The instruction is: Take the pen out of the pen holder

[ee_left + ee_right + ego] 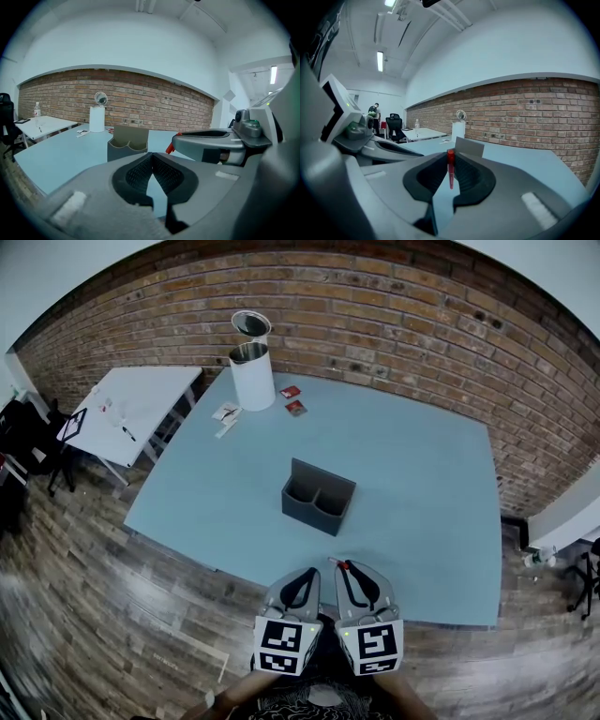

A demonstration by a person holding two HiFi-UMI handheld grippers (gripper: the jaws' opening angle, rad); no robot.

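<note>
Nearest you, at 6 o'clock over the near edge of the table (427,484), your right gripper (450,161) is pinching the red pen (450,171) right at the jaw tips. The pen sits crosswise to the jaws, with its thicker red end showing above the pads and the slim shaft running down between them. Just beside it, at 9 o'clock from the right one, your left gripper (152,157) has its jaws pressed together on nothing. Expect the pen to feel very light and stiff. Its barrel is probably smooth plastic, so a pinch this far out on the tips could let it swivel or slide. A modest, steady squeeze should do, and a hold nearer mid-barrel would likely carry it more surely. At 12 o'clock from the grippers, well apart from them near the table's middle, stands the dark grey pen holder (319,498). Both its compartments look empty, so the pen appears to be out of it. Farther off at 11 o'clock stands a white canister (252,373) with small red packets (292,400) beside it.
</note>
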